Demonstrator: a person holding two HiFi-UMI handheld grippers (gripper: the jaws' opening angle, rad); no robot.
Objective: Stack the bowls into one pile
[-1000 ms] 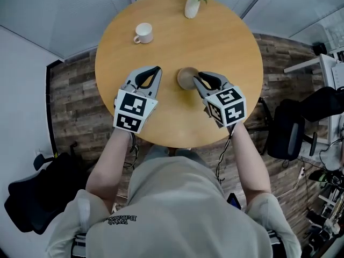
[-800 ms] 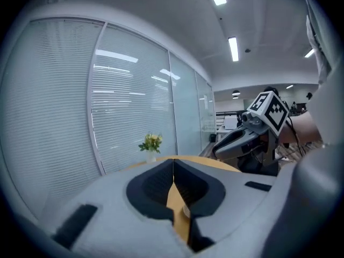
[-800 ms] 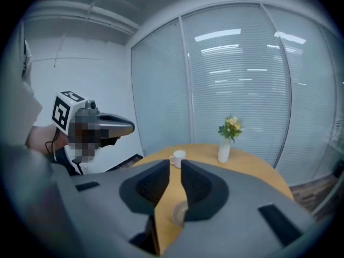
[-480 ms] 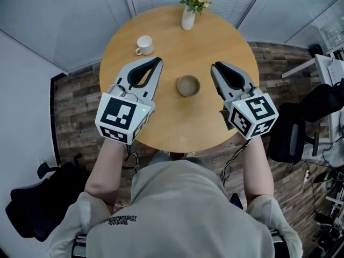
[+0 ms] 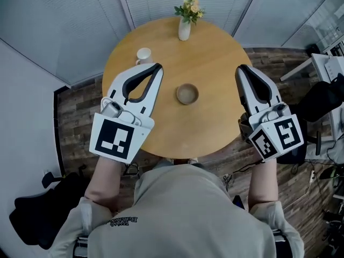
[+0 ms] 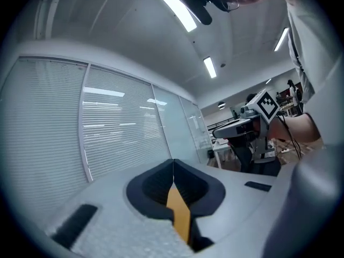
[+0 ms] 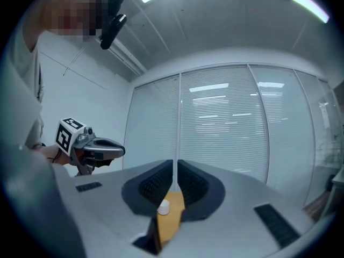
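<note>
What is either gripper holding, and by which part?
Nothing: the left gripper and right gripper are both shut and empty, raised clear of the bowls on the table.

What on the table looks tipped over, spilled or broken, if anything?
Nothing stands out. The brown bowl sits upright near the middle of the round table. The white cup and the vase of flowers stand upright farther back. No spill shows. The left gripper and right gripper are empty, jaws shut.
</note>
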